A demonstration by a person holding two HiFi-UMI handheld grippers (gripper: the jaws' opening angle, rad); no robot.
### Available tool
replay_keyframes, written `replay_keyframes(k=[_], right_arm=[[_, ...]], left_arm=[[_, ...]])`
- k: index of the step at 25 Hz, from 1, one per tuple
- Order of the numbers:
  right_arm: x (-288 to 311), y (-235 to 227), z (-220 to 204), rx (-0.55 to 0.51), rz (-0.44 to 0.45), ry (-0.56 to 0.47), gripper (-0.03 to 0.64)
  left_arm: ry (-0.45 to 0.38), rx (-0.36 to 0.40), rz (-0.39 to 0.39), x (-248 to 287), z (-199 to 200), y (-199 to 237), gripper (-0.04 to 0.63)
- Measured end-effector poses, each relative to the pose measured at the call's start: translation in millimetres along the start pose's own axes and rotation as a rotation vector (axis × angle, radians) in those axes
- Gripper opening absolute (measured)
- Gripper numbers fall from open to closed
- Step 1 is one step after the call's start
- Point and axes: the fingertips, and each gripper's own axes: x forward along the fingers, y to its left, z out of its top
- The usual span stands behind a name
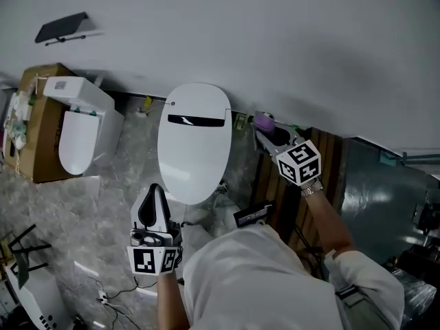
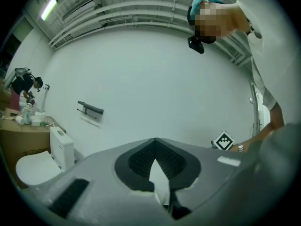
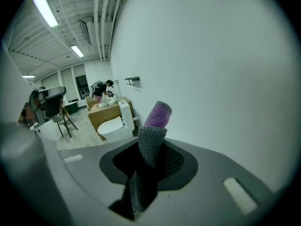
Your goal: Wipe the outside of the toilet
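Holding a purple-and-grey cloth clamped in your right gripper, just right of the toilet.
Your left gripper is closed on nothing, near the toilet's front edge.

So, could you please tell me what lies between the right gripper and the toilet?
In the head view, only a strip of grey floor and a small yellow-green object lie between the toilet and the right gripper, shut on the cloth.

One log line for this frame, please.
left gripper: shut, by toilet front | right gripper: shut on cloth | cloth off toilet
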Motion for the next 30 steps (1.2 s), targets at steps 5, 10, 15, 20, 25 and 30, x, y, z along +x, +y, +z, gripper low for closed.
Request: replay_keyframes(k=[5,10,15,20,25,30], right_arm=[[95,-41,-31,-0.121,0.056,0.124,0.097],[183,-64,-77,-0.225,0.120,0.265,0.097],[257,-84,-126,-0.261,0.162,0.369,0.097],[332,-122,-164,-0.321,0.103,0.438,0.097],[388,-158,-201,-0.408,0.047,0.524,0.097],[425,-187,-213,-0.402,-0.023,0.527,0.095]], left_arm=[[0.074,-0.016,-0.001,40,-51,1,0.005],[0.153,-0.031,-0.022,80,-113,16,0.005],[0.192,-0.051,-0.038,108,-154,30,0.005],[0.231,-0.065,-0.029,134,-209,58,0.005],[0.258,-0.104,-0.040,144,-264,75,0.005],[0.255,-0.156,-0.024,150,-305,86,0.005]])
